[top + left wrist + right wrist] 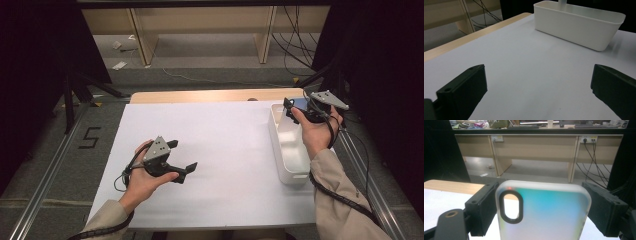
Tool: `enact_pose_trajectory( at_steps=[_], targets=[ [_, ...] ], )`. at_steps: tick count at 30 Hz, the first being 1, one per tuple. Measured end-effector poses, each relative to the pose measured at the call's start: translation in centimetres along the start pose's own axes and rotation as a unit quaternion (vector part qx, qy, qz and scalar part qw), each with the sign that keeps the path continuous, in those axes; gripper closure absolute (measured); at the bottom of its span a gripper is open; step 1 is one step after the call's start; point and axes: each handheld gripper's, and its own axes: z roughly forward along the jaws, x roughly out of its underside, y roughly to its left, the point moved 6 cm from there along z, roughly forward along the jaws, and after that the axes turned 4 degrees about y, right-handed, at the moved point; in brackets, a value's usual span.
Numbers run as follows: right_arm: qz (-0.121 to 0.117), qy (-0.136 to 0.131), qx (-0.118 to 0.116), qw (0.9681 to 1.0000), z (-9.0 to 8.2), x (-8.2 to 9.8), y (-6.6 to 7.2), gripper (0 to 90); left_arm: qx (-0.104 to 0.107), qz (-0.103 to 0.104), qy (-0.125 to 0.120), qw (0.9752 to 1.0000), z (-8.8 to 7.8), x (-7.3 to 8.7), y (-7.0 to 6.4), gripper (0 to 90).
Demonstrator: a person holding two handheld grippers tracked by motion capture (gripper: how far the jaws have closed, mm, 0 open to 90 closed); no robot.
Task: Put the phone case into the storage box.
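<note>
Translucent phone case (544, 212) clamped between right gripper (543, 210) jaws above the bin (287, 145); left gripper (537, 92) jaws apart, empty.

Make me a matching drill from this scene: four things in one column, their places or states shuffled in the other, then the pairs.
1. phone case
2. white bin
3. left gripper
4. white sheet

A. jaws wide apart, nothing between them
B. spread over the wooden tabletop
C. between the right gripper's jaws
D. on the sheet's right side

Pairs: 1-C, 2-D, 3-A, 4-B
</note>
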Motion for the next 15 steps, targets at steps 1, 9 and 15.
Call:
enact_pose_trajectory(
  at_steps=[1,9,15],
  targets=[
    [-0.001,0.001,0.0,1.0,0.05,0.0,0.01,18.2,0.0,0.0,0.0,1.0,0.0,0.0,0.01,0.0],
    [-0.001,0.003,0.001,1.0,0.48,-0.1,0.02,18.2,0.0,0.0,0.0,1.0,0.01,0.0,-0.02,0.0],
    [0.002,0.008,0.003,1.0,0.71,-0.03,-0.11,18.2,0.001,0.0,0.0,1.0,0.02,0.01,-0.02,0.0]
  ],
)
